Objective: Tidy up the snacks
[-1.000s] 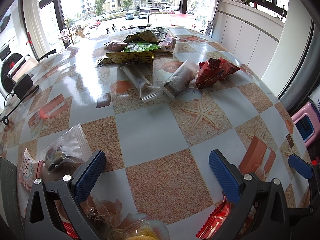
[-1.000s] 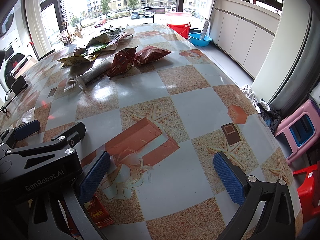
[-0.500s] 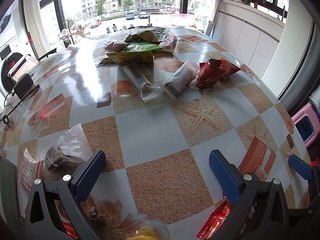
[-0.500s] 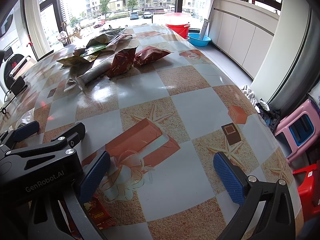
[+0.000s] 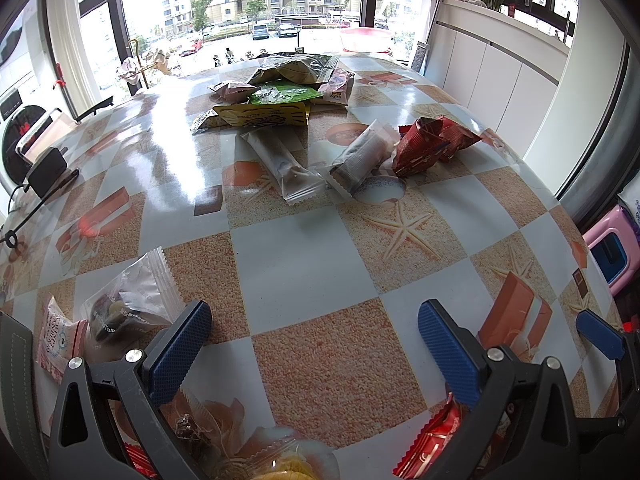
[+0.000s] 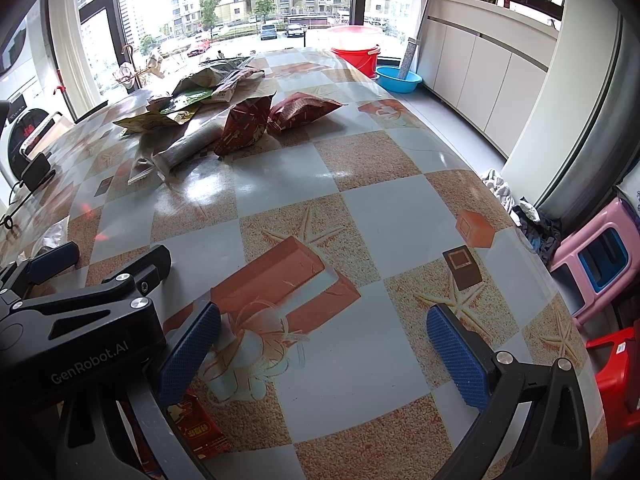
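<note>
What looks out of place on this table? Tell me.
Nothing is spilled or torn. The snacks are simply unsorted: a loose heap at the far end, two red bags beside it, and small packets by the open left hand-held gripper.

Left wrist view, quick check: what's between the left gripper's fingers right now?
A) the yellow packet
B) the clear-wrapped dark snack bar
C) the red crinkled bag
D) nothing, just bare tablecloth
D. The left gripper is open with only the checkered tablecloth showing in the gap; the clear-wrapped bars, red bag and yellow packet all lie farther up the table.
</note>
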Available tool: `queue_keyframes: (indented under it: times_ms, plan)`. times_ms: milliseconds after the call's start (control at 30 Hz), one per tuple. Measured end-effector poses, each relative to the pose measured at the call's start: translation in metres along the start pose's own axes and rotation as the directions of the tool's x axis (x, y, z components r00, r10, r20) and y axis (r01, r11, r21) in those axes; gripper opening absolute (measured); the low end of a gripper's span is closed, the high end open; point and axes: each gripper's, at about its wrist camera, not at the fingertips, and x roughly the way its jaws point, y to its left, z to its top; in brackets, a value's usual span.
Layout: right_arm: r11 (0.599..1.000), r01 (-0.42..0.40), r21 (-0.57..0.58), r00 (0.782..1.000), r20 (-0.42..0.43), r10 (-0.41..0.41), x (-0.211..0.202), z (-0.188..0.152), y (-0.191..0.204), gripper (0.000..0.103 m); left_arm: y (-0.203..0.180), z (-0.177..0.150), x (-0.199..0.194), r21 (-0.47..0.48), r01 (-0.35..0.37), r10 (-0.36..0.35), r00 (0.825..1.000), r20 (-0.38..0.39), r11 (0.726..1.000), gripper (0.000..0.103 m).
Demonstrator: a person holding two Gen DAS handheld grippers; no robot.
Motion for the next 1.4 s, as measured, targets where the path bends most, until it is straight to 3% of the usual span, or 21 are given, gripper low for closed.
queue_keyframes:
  times_ms: [400,567,700,867,933,1067,1200,1333,1400]
  plan:
    - [1.000,0.002,0.001,1.000,0.001,-0.002,0.000,0.000,0.000,0.103,0.000,0.000,0.000,-0.005,-0.004,0.004,1.000,-0.005,1.000,0.103]
    - [1.000,0.002,0.006,1.000,0.000,-0.002,0.000,0.000,0.000,0.103,0.000,-0.001,-0.008,-0.039,-0.007,0.003,0.995,-0.104,0.999,0.103]
    - [1.000,-0.006,-0.013,1.000,-0.002,0.006,-0.001,-0.001,0.002,0.103,0.006,-0.016,-0.018,-0.108,-0.033,0.025,0.997,-0.074,0.994,0.103]
    - [0.997,-0.052,-0.063,0.997,-0.059,0.048,-0.003,0.001,0.003,0.103,0.004,-0.018,-0.024,-0.093,-0.072,0.055,0.983,-0.172,0.993,0.103]
    - [0.994,-0.090,-0.068,0.992,-0.094,0.083,-0.011,-0.002,-0.004,0.103,0.000,-0.026,-0.045,-0.076,-0.102,0.093,0.989,-0.119,0.992,0.103]
    - [0.989,-0.150,-0.001,0.989,-0.002,0.150,-0.060,-0.030,-0.039,0.103,-0.011,-0.057,-0.116,-0.051,-0.062,0.065,0.996,0.062,0.997,0.103]
    - [0.987,-0.152,0.044,0.988,-0.015,0.153,-0.098,-0.067,-0.061,0.103,-0.006,-0.106,-0.179,-0.024,-0.053,0.056,0.990,0.132,0.998,0.103]
    - [0.989,-0.136,-0.052,0.991,-0.017,0.135,-0.125,-0.093,-0.034,0.103,0.019,-0.167,-0.232,-0.030,-0.078,0.083,0.968,0.237,0.997,0.103]
    - [0.980,-0.157,-0.119,0.987,-0.010,0.157,-0.135,-0.101,-0.008,0.103,0.035,-0.180,-0.231,-0.027,-0.083,0.086,0.979,0.185,0.996,0.103]
